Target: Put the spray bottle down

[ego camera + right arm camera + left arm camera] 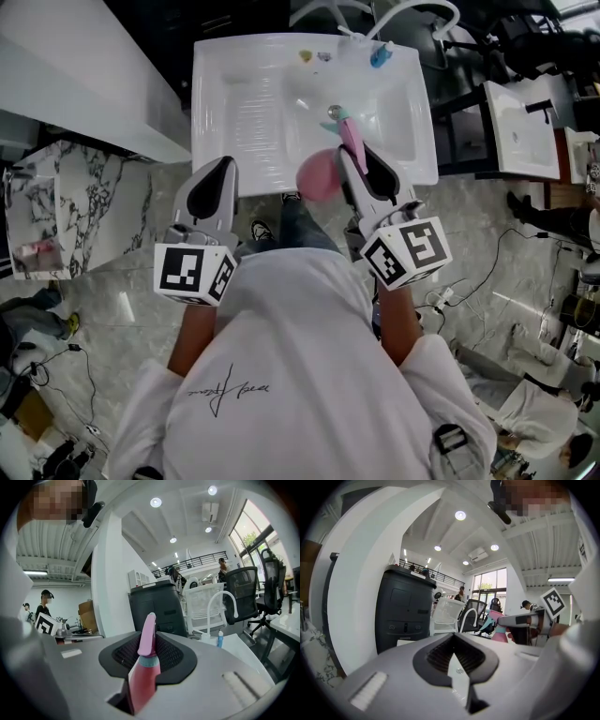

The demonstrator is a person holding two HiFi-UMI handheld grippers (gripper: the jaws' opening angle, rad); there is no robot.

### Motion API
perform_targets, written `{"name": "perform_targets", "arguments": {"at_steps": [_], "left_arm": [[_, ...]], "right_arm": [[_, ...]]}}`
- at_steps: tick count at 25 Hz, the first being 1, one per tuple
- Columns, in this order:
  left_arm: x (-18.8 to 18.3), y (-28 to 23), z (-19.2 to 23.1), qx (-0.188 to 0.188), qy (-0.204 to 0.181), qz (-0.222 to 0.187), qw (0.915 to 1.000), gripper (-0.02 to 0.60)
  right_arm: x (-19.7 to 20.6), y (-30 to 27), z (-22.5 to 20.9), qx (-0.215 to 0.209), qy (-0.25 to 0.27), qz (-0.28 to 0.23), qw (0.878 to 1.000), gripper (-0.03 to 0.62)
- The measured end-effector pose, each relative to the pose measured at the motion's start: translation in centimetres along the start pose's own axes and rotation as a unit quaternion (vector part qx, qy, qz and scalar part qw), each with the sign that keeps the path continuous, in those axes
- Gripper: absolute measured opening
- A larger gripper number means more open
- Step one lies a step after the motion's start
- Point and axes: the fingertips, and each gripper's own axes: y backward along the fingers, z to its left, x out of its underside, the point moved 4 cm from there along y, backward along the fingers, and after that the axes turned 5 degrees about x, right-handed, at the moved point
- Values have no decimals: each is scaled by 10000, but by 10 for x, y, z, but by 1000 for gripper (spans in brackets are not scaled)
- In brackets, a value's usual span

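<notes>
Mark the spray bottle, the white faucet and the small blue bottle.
spray bottle [140, 681]: right gripper view, on its pink body between the jaws.
white faucet [209, 618]: right gripper view, on its upright riser.
small blue bottle [220, 640]: right gripper view, on its body.

Open office — swivel chairs [244, 590], white sink [244, 112].

- Two tongs: left tongs [223, 169] at 9 o'clock, right tongs [354, 159] at 3 o'clock.
- Two marker cubes [195, 272], one per tongs.
- One pink spray bottle [143, 672].
- One white sink [234, 112].
- One curved faucet [209, 613] at the sink's 12 o'clock edge.
- One small blue bottle [219, 638].
- Two black office chairs [243, 590].
</notes>
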Motion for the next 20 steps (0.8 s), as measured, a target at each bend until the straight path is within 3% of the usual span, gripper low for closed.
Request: {"name": "perform_targets", "arguments": {"at_steps": [20], "left_arm": [[-5,-34,18,-281,261,48,9993,51]], "right_arm": [[-3,-67,-22,-526,-57,268,9982,84]]}}
